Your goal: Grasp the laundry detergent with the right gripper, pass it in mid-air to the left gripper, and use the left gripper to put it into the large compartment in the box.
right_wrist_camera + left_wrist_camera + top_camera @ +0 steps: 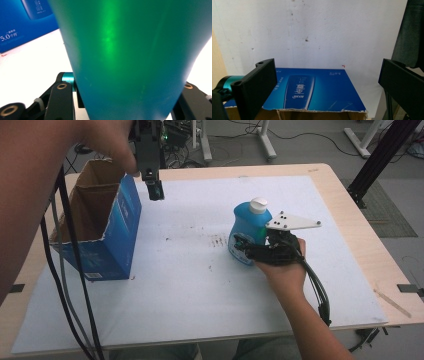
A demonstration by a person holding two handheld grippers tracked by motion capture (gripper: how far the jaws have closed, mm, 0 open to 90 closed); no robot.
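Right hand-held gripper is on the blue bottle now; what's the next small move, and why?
Probably lift the blue bottle straight up a little. The right hand-held gripper looks shut on its body, it stands upright on the white mat, and the open cardboard box waits at the left with the left hand-held gripper open above its rim.

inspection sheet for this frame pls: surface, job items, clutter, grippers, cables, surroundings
Surface: white mat on a wooden table, dark specks mid-mat.
Job's things: blue bottle with white cap, upright right of centre; blue cardboard box, top open, at left.
Clutter: thin stick near the table's right edge.
Grippers: right gripper shut on the bottle; left gripper open above the box's far corner.
Cables: black cables trail from the left gripper, another bundle from the right.
Surroundings: grey floor, stand legs, black frame.
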